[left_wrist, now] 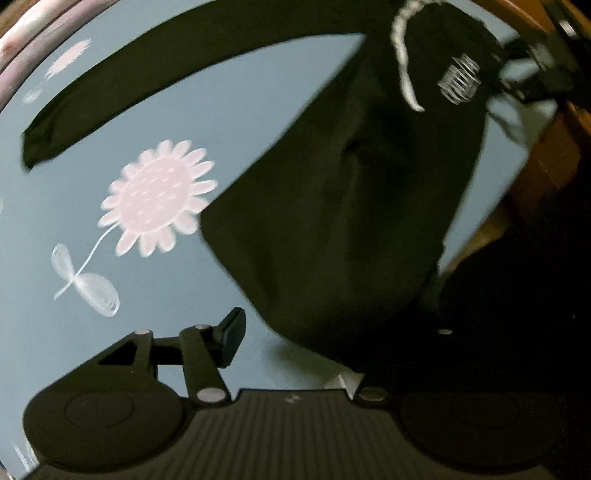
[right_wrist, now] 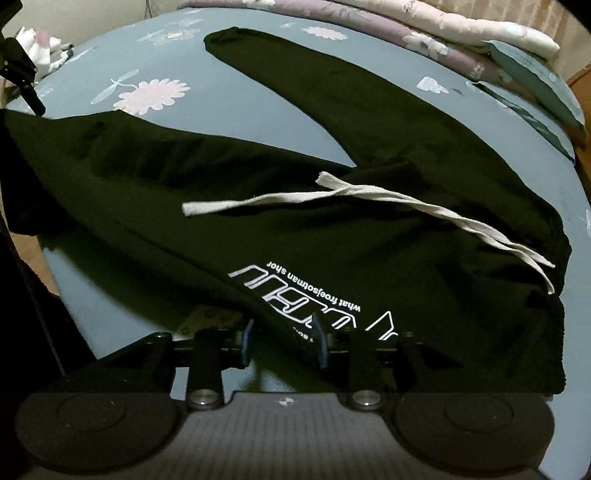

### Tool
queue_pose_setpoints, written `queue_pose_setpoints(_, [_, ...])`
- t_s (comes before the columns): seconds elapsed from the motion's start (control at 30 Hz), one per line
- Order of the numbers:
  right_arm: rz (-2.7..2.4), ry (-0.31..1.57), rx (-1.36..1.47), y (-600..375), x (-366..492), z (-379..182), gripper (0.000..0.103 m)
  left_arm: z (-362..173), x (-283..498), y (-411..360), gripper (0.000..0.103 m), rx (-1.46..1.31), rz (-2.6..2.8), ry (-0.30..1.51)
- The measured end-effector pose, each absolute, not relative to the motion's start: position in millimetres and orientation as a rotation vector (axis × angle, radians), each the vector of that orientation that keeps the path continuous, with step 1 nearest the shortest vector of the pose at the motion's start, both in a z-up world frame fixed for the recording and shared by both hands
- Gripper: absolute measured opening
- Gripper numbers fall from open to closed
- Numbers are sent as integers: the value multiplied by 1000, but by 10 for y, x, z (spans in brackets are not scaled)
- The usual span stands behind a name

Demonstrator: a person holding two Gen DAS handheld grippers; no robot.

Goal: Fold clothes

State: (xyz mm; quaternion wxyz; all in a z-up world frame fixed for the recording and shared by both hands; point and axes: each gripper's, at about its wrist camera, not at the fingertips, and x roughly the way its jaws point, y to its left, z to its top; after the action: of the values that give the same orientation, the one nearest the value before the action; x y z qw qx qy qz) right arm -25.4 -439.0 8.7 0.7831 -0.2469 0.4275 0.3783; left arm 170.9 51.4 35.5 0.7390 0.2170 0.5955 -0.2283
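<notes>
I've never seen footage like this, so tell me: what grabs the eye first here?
A pair of black trousers sprawls across a blue bedsheet, one leg stretched far out. Its white drawstring lies loose across the waist, with white lettering just below. A big pink flower is printed on the sheet beside the trousers.

A bed in a blue-grey sheet printed with pink flowers carried black drawstring trousers, spread just ahead of the right gripper. Folded quilts lay at the far edge, well beyond it.
</notes>
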Motion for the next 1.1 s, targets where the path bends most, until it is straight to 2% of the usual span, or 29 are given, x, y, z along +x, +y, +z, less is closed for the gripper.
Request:
queue_pose_setpoints(0.13, [825, 939, -524, -4368, -243, 59, 36, 404, 1812, 510, 57, 419, -642, 1318])
queue_pose_setpoints(0.3, [807, 963, -495, -4435, -281, 57, 38, 621, 1941, 690, 57, 182, -762, 1303])
queue_pose_setpoints(0.37, [797, 967, -486, -4460, -297, 57, 40, 682, 1959, 748, 61, 123, -807, 1298])
queue_pose_setpoints(0.43, [790, 967, -474, -4470, -303, 47, 40, 691, 1972, 773, 66, 119, -817, 1305])
queue_pose_setpoints(0.67, [788, 960, -458, -4452, -303, 43, 41, 637, 2039, 805, 67, 102, -855, 1329])
queue_pose_setpoints(0.87, [787, 951, -441, -4421, -260, 94, 42, 560, 2117, 637, 70, 300, -829, 1319])
queue_pose_setpoints(1.0, [775, 947, -417, -4413, -235, 135, 45, 579, 2261, 671, 70, 97, -929, 1294])
queue_pose_setpoints(1.07, [769, 947, -392, -4426, -225, 155, 47, 532, 2343, 735, 78, -91, -999, 1289])
queue_pose_setpoints(1.1, [765, 947, -378, -4432, -220, 166, 47, 502, 2382, 764, 80, -187, -1033, 1287])
